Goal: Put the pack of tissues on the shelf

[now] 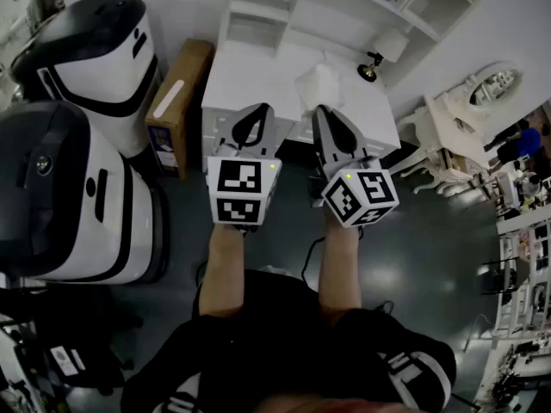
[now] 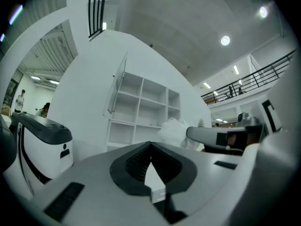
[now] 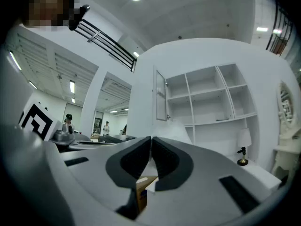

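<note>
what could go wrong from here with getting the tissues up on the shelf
1. The left claw and the right claw are both shut and empty. Reaching in like that would likely shove the pack of tissues across the desk rather than grip it.
2. The lamp stands close beside the pack, so a wide swing toward the shelf may knock it over.

Readable text: none. Behind your fingers, the marker cubes bore only square patterns; the carton label was illegible.
</note>
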Tool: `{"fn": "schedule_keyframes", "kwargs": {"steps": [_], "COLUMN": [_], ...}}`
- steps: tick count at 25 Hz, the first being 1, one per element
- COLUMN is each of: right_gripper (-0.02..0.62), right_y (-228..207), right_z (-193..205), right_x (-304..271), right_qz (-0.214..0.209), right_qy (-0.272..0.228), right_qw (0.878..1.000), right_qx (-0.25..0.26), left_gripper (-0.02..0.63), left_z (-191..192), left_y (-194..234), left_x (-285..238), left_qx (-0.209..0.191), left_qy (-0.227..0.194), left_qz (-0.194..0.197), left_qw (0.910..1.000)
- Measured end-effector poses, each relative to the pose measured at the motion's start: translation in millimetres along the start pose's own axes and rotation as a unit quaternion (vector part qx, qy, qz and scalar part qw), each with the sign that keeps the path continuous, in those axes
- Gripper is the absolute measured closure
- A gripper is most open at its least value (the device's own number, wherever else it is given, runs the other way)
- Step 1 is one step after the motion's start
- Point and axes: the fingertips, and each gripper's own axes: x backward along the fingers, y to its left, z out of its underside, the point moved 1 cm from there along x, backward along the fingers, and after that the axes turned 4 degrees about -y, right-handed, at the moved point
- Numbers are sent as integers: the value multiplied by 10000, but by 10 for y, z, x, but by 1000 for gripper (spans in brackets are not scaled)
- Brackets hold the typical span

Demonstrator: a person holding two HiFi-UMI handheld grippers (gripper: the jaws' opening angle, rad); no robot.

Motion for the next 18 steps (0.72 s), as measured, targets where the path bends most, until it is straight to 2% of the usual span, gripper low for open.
{"fn": "schedule_keyframes", "kwargs": {"steps": [13,18], "right_gripper": [572,572], "right_y": [28,2], "right_z": [31,43], "right_x": [-83,-115], "right_qz": [-139,4], "right_qy": [118,73], "right_qw": [9998,9999], "right_qx": [121,85], "left_gripper": [595,595], "left_z": [20,5], "left_y": [3,99], "left_x": [-71,-75], "left_qx": [94,139], "left_qy": [-34,-94], "left_qz": [81,58], "left_qw": [9999,9998]}}
